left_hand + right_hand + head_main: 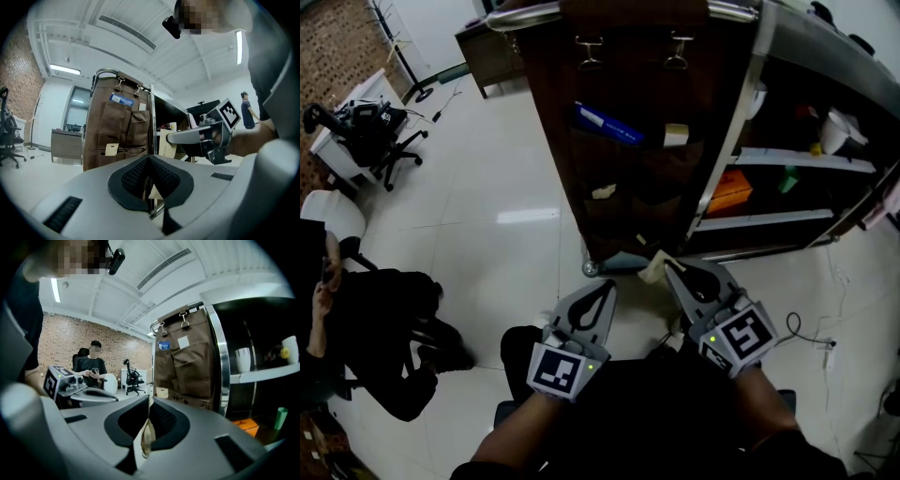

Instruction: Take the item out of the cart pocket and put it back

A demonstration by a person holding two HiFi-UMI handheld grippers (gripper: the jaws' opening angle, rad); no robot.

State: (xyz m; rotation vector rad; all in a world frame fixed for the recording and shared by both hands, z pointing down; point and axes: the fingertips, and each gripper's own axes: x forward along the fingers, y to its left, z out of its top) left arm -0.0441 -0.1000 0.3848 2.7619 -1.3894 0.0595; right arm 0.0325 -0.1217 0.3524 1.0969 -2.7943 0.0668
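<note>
The tan paper item [652, 270] is pinched in your right gripper [667, 268], out of the pockets and just in front of the cart's [754, 94] lower edge, above the floor. Those jaws are nearly closed on it, and the paper stands up thin between the pads. Your left gripper [607, 287] sits just beside the right one, a little further from the cart. Its jaws are together, with nothing gripped that I can see. On the side of the cart facing you hangs the brown pocket organizer [623, 202], clipped at the top. A blue packet [607, 124] and a pale card [676, 135] show in its upper pockets. Well away from the cart, a seated person [380, 323] looks down at a phone.
</note>
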